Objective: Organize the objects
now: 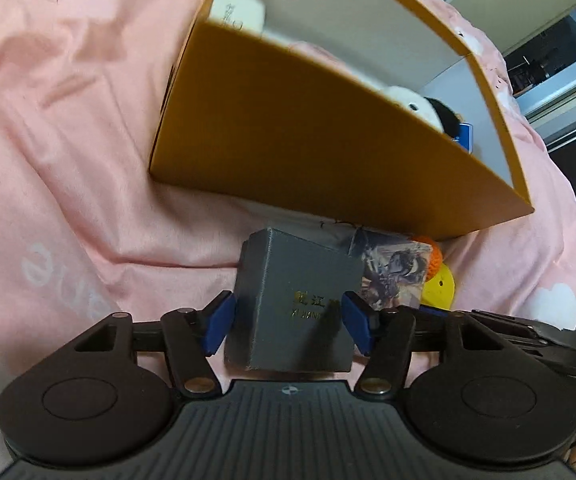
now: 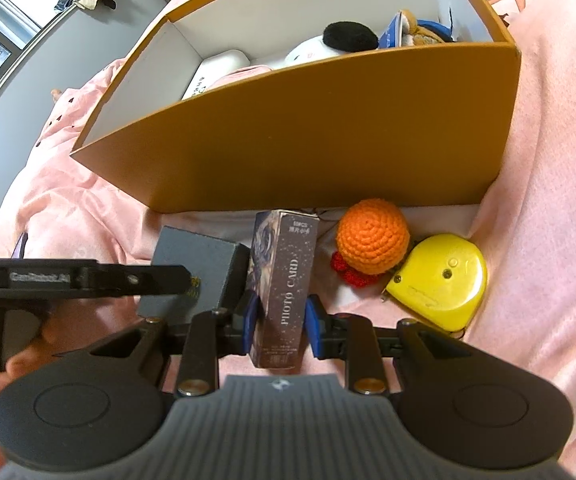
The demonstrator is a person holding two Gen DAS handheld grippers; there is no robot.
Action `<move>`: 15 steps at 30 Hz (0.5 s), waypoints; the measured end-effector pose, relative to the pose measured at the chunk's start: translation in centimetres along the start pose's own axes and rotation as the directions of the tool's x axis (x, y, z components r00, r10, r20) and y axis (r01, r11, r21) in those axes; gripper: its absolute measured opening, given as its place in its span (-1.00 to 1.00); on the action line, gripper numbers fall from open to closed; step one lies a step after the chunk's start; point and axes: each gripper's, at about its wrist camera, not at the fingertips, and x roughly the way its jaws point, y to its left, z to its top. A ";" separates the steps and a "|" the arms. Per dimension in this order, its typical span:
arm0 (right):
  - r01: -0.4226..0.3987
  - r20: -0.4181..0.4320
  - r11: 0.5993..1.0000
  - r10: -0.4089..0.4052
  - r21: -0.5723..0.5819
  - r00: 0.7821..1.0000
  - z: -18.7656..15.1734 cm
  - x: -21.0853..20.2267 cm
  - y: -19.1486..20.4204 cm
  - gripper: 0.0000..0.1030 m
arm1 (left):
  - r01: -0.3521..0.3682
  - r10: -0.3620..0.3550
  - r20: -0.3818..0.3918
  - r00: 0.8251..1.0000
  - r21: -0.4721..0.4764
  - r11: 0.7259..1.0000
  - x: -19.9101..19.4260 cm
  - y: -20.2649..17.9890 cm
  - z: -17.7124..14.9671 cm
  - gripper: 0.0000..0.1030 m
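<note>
The grey box [image 1: 296, 304] is lying directly between the two blue pads of the left tongs [image 1: 290, 322], resting on the pink bed cover [image 1: 67, 184] just short of the orange storage box [image 1: 328, 140]. Its long axis is running straight ahead from the tongs toward that box wall. The left tongs are standing spread, with the pads sitting beside the grey box's sides and not visibly pressing (the left pad seems a hair clear of it). The left tongs are tilting steeply downward over it.

Just to the right of the grey box, touching it, the photo card box [image 2: 283, 288] is lying between the pads of the right tongs [image 2: 279, 322], which are pinching it across its narrow width; its long axis is likewise pointing ahead. Further right, the orange crochet ball [image 2: 372, 236] and the yellow tape measure [image 2: 440, 280] are waiting on the bed. The right tongs are also angling down.
</note>
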 end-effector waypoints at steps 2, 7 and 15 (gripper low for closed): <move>-0.002 -0.001 1.000 0.002 0.004 1.000 0.0 0.0 -0.1 -0.46 | 0.008 -0.008 -0.001 1.000 -0.022 1.000 0.3 0.4 -0.1 0.41; -0.002 -0.002 1.000 0.002 0.005 1.000 0.0 0.0 -0.2 -0.46 | 0.058 -0.060 -0.035 0.998 -0.059 0.997 1.4 1.2 -0.3 0.57; 0.000 -0.002 1.000 0.000 0.007 1.000 0.1 0.1 -0.4 -0.45 | 0.080 -0.084 -0.080 0.993 -0.057 0.995 2.5 1.1 -0.7 0.76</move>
